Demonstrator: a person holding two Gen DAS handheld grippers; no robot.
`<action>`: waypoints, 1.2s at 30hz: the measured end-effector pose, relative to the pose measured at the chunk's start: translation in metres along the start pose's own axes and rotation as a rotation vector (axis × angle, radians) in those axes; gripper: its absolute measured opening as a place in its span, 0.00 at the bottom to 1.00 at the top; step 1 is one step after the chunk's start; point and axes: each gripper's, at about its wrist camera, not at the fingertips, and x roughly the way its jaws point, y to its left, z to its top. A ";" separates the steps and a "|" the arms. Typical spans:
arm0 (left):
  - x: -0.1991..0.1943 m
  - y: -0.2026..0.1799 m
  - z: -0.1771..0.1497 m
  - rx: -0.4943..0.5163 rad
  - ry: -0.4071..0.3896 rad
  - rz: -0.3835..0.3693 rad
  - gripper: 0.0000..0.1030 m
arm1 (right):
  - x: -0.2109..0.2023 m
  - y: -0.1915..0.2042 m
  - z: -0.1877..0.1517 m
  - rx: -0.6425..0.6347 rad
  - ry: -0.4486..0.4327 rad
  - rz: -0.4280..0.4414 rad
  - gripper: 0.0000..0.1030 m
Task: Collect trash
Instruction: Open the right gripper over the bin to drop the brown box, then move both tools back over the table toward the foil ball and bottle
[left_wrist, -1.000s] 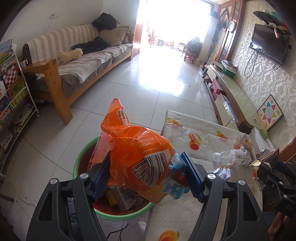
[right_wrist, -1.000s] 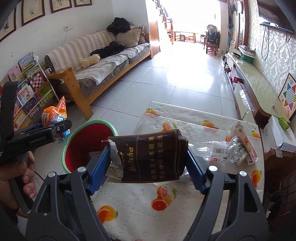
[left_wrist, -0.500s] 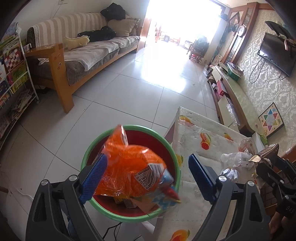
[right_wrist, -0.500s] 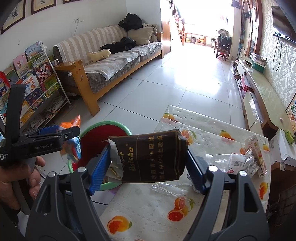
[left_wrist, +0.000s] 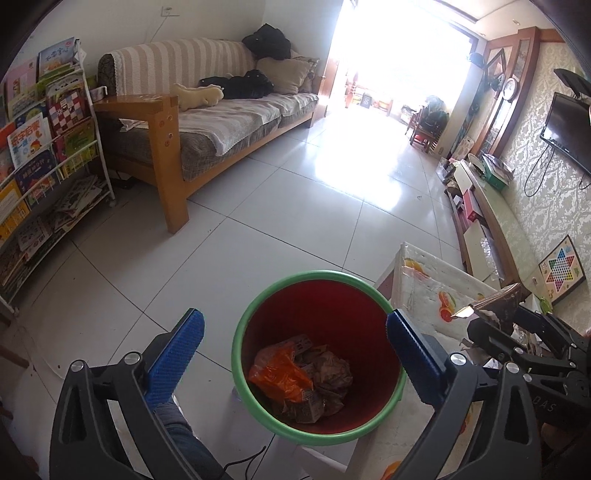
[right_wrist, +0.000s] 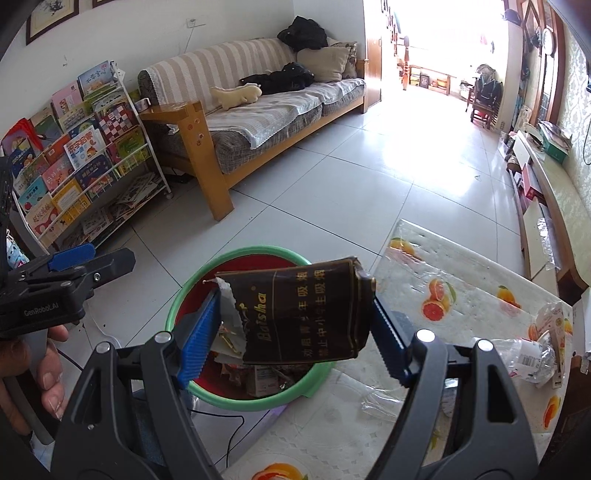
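1. Since 1 second earlier, the orange snack bag (left_wrist: 282, 376) had dropped out of my left gripper (left_wrist: 295, 338) and lay inside the red bin (left_wrist: 317, 306), on top of crumpled wrappers.
2. My left fingers (left_wrist: 177, 354) had just been opening and stood wide apart with nothing between them, framing the bin's green rim from above.
3. My right gripper (right_wrist: 291, 328) had come over the near edge of the bin from above the counter (right_wrist: 461, 266).
4. Its fingers (right_wrist: 201, 339) were clamped on a dark brown Baisha cigarette carton (right_wrist: 299, 314), torn open at its left end, held across the gap and over the bin's rim.
5. In the right wrist view, the left gripper showed at the left edge, gripped by a hand (right_wrist: 33, 369).
6. On the fruit-print counter, a crushed clear plastic bottle (right_wrist: 532, 360) lay near the right edge, with a small printed box (right_wrist: 556, 325) touching it.
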 end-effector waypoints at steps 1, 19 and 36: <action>-0.001 0.006 0.001 -0.012 -0.005 0.004 0.92 | 0.004 0.005 0.001 -0.008 0.004 0.009 0.73; -0.007 0.030 0.006 -0.061 -0.026 0.026 0.92 | 0.020 0.041 0.004 -0.078 0.032 0.037 0.95; -0.035 -0.094 -0.017 0.093 -0.010 -0.119 0.92 | -0.073 -0.061 -0.037 0.070 -0.045 -0.110 0.95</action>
